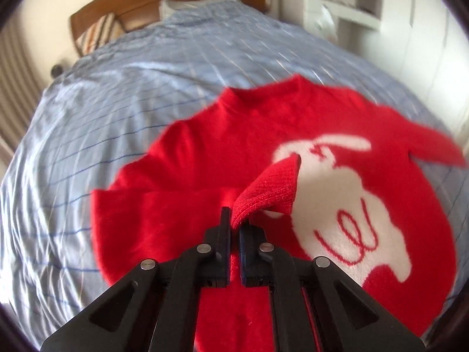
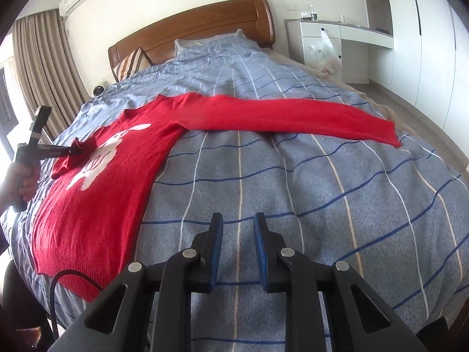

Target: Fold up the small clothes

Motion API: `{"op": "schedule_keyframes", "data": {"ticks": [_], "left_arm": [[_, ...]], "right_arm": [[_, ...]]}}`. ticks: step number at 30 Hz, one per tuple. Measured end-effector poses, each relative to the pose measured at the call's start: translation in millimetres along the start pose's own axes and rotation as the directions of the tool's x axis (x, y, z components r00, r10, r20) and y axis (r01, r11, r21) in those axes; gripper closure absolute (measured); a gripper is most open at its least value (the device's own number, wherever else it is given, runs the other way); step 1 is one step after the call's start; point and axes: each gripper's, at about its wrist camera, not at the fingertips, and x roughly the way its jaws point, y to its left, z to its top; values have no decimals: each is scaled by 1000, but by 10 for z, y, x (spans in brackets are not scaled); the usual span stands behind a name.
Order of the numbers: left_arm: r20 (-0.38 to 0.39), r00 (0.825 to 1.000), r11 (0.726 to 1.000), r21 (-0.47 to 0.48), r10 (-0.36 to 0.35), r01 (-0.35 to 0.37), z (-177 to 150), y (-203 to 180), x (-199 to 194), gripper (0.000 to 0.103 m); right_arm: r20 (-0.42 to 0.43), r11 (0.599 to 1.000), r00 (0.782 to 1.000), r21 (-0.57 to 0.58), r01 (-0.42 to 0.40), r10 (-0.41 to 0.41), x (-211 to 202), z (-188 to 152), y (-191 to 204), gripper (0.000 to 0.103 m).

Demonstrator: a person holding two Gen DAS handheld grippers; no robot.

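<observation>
Red sweater [image 2: 96, 193] with a white motif lies flat on the blue checked duvet [image 2: 293, 205], one sleeve [image 2: 293, 117] stretched sideways, its other cuff [image 1: 269, 187] pinched in the left gripper [image 1: 234, 223] above the chest, while the right gripper [image 2: 238, 223] hovers parted, holding nothing.

Motion blur softens the left wrist view, smearing the red sweater [image 1: 222, 152] and the bedspread [image 1: 88, 135] toward 12 o'clock. At 6 o'clock the sweater's hem is hidden behind the left gripper [image 1: 233, 223]. In the right wrist view, the person's hand [image 2: 20, 180] is cut off at 9 o'clock.
</observation>
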Motion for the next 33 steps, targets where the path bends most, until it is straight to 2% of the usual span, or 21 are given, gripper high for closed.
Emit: {"op": "schedule_keyframes", "data": {"ticks": [2,4,6,8,11,13,15,17,20,24,26,29,33], "left_arm": [[55,998,983,-184,40,-29,-44,495,-253,100],[65,989,927,-361,134,-102,-179,1054,-457,100],[22,975,844,-507,219,-178,-405,1591,-544,100],[-48,959,744,-621,278,-247,-718,2051,-558,100],[-138,923,600,-723,359,-342,-1203,2500,-570,100],[-159,924,530,-779,348,-334,-1485,2654,-558,100],[-169,919,483,-809,355,-336,-1667,2675,-549,100],[-168,909,470,-811,382,-348,-1723,2620,-535,100],[-175,896,490,-786,408,-377,-1754,2530,-469,100],[-145,911,475,-816,386,-331,-1912,2615,-384,100],[-120,918,480,-823,378,-305,-1968,2641,-382,100],[-106,919,496,-815,380,-300,-1987,2631,-375,99],[-104,920,500,-814,378,-297,-1998,2643,-356,97]], "right_arm": [[8,1000,1000,-11,2,-2,-10,-1,20,81],[6,1000,1000,-17,1,-1,7,-1,26,81],[-3,1000,1000,-12,-4,4,35,-5,29,81],[-13,1000,1000,-3,-14,14,62,-15,26,81],[-18,1000,1000,-12,-12,11,70,-29,50,81],[-18,1000,1000,-22,-7,7,71,-37,71,81],[-26,1000,1000,-30,-3,2,92,-43,91,81],[-38,999,999,-37,-1,0,128,-50,97,81],[-45,999,999,-36,1,-3,158,-54,98,81],[-47,1000,999,-30,3,-4,171,-57,85,81],[-50,1000,999,-27,3,-4,180,-55,74,81],[-52,1000,999,-25,5,-7,195,-54,76,81],[-52,1000,999,-27,7,-8,197,-62,81,81]]}}
